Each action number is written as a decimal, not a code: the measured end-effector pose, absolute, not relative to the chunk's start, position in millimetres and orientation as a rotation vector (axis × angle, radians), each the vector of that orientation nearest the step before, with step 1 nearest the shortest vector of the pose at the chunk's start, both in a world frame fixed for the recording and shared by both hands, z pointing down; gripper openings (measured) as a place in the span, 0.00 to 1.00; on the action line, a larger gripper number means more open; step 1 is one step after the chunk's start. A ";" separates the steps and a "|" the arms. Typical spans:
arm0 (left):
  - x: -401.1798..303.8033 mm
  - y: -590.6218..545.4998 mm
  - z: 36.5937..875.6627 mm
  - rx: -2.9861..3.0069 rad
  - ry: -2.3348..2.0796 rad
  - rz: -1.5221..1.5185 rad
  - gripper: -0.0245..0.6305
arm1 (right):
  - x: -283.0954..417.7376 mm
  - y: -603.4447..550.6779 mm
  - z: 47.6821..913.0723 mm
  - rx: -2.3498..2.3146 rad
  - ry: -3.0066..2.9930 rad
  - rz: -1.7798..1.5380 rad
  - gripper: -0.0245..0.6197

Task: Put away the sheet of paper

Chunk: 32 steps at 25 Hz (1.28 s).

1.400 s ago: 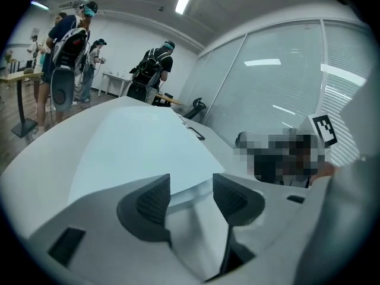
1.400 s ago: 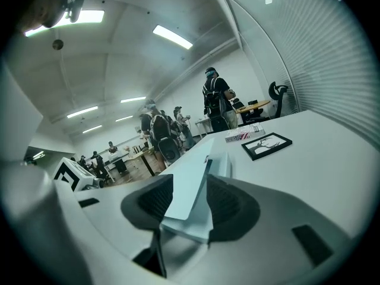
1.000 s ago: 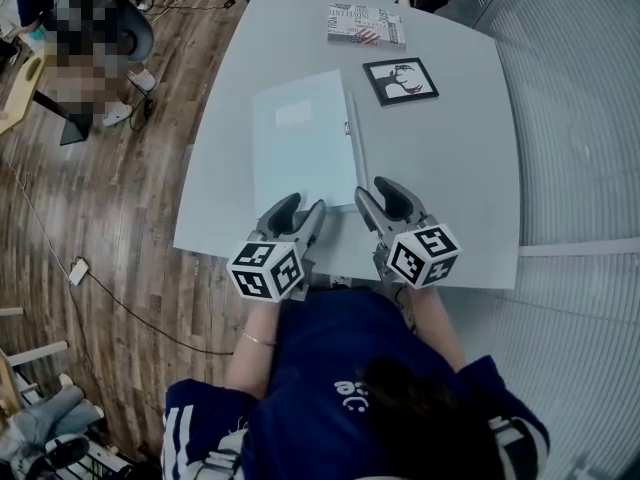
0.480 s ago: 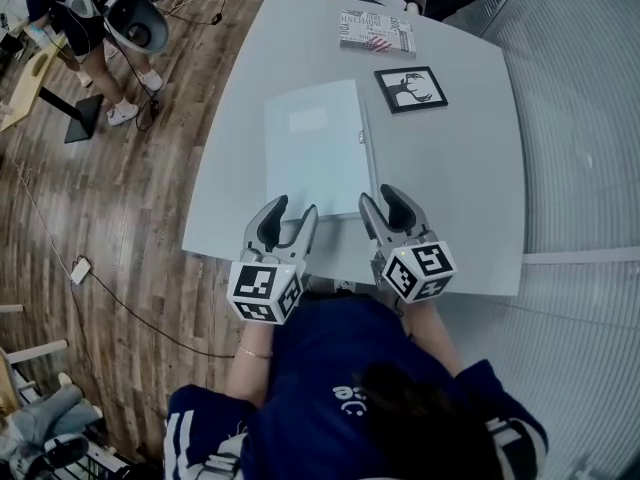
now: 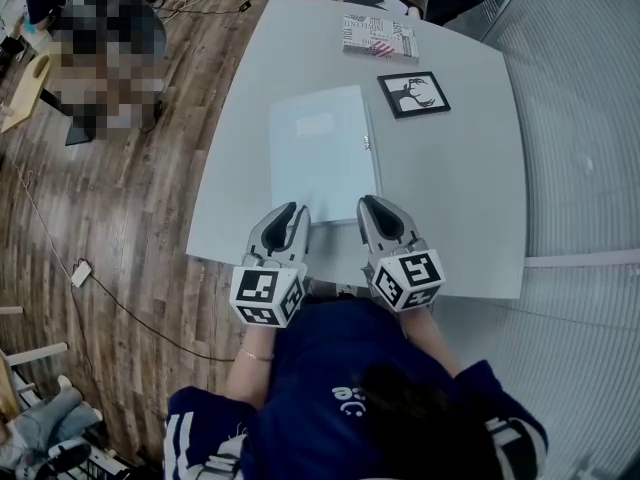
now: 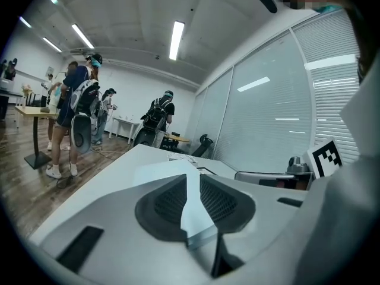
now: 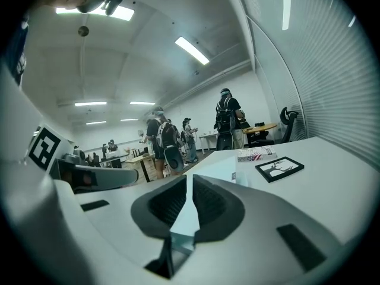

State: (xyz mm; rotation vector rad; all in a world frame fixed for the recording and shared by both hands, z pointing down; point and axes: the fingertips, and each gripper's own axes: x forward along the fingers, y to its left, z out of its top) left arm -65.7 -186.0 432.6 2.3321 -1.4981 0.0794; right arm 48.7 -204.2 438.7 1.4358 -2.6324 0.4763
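Head view: forearms (image 5: 250, 341) forward, parallel

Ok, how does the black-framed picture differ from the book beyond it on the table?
The framed picture is near-square, black-bordered, with a dark figure on white; the book is oblong, with lettering and red stripes. The picture lies nearer the person; the book sits by the far edge. Both lie flat on the white table.

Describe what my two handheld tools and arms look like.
The left tool and right tool are pale grey plastic, each with two jaws lined by dark ribbed pads and a white cube of black square markers. Both are closing, the sheet of paper between their jaws. Sleeves are navy with white stripes; a bracelet circles the left wrist.
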 end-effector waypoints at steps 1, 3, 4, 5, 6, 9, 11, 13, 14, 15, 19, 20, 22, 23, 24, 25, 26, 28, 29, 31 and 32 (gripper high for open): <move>-66.2 -186.8 433.3 2.331 -1.495 0.078 0.13 | 47.5 -204.7 438.1 1.435 -2.634 0.469 0.09; -67.7 -188.0 433.8 2.326 -1.500 0.062 0.07 | 45.8 -205.2 438.0 1.434 -2.630 0.446 0.05; -68.3 -188.8 432.7 2.329 -1.504 0.050 0.05 | 45.6 -205.7 438.0 1.435 -2.627 0.430 0.05; -68.3 -189.6 430.3 2.339 -1.507 0.037 0.04 | 46.2 -206.6 437.6 1.443 -2.626 0.415 0.05; -67.6 -190.6 426.8 2.356 -1.512 0.029 0.04 | 48.2 -208.0 437.2 1.459 -2.622 0.405 0.05; -64.0 -192.7 418.6 2.413 -1.537 0.036 0.04 | 57.4 -212.9 440.3 1.508 -2.591 0.405 0.05; -63.1 -193.1 418.3 2.417 -1.539 0.041 0.04 | 60.6 -214.0 442.8 1.520 -2.562 0.403 0.05; -63.1 -193.0 421.2 2.403 -1.530 0.044 0.04 | 61.4 -213.0 443.7 1.524 -2.545 0.392 0.05; -63.0 -192.7 423.2 2.400 -1.527 0.051 0.04 | 60.8 -212.2 443.9 1.522 -2.542 0.386 0.05; -62.7 -192.4 425.1 2.401 -1.524 0.062 0.04 | 60.0 -211.6 444.0 1.518 -2.543 0.379 0.05; -60.3 -192.4 428.4 2.410 -1.502 0.079 0.04 | 57.0 -211.1 442.7 1.512 -2.539 0.356 0.05; -59.9 -192.7 428.6 2.407 -1.499 0.073 0.04 | 56.7 -211.1 442.4 1.512 -2.537 0.351 0.05; -59.3 -193.6 429.3 2.402 -1.494 0.065 0.04 | 56.7 -210.8 442.8 1.512 -2.529 0.343 0.05; -58.9 -193.9 430.0 2.401 -1.492 0.065 0.04 | 57.2 -210.6 443.5 1.513 -2.523 0.340 0.05; -58.3 -194.3 431.2 2.400 -1.490 0.067 0.04 | 58.1 -210.4 444.5 1.515 -2.517 0.339 0.05; -57.5 -194.5 432.4 2.400 -1.487 0.072 0.04 | 59.5 -210.3 445.3 1.517 -2.511 0.339 0.05; -56.5 -194.5 433.6 2.400 -1.486 0.077 0.04 | 61.3 -210.1 445.8 1.519 -2.505 0.338 0.05; -54.4 -194.3 435.0 2.399 -1.486 0.088 0.04 | 64.7 -210.0 444.8 1.523 -2.497 0.328 0.05; -53.7 -194.3 435.2 2.399 -1.488 0.093 0.04 | 65.8 -210.3 443.8 1.524 -2.493 0.321 0.05; -52.1 -194.5 435.8 2.399 -1.491 0.105 0.04 | 67.3 -211.5 442.5 1.524 -2.490 0.317 0.05; -50.7 -194.5 436.4 2.399 -1.491 0.112 0.04 | 68.2 -212.0 442.7 1.524 -2.488 0.322 0.05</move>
